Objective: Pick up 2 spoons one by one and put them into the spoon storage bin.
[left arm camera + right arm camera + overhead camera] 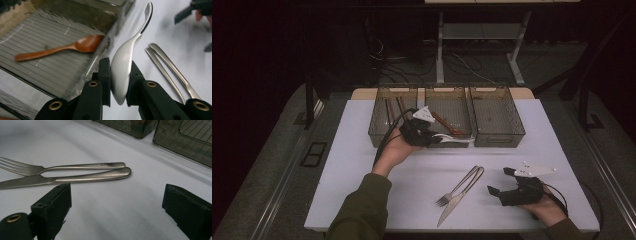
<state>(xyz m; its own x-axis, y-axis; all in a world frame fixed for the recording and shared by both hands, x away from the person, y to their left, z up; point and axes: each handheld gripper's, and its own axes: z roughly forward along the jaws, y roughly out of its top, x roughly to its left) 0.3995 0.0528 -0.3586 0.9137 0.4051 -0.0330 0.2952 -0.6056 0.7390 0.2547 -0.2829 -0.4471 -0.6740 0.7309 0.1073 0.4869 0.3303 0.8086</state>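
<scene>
Three smoky clear bins stand in a row at the far side of the white tabletop point(362, 190). The left gripper point(432, 137) hangs at the near edge of the middle bin point(448, 111), its black fingers point(105, 75) clamped on the bowl of a white ceramic spoon point(122, 72). In the left gripper view the spoon stands on edge between the pads, its handle reaching away from the gripper over the tabletop, beside the bin's near wall. In the high view the handle points toward the right bin point(497, 116). A brown wooden spoon point(60, 48) lies on the ribbed floor of the middle bin. The left bin point(393, 116) holds some dark, slender pieces that are too dim to name.

Nearer the person, a steel fork point(459, 186) and a steel knife point(460, 196) lie side by side on the tabletop, their handles touching at the far ends. The right gripper point(502, 186) rests low just to the right of them, fingers point(53, 202) spread wide with nothing between them, pointing toward the two handles.
</scene>
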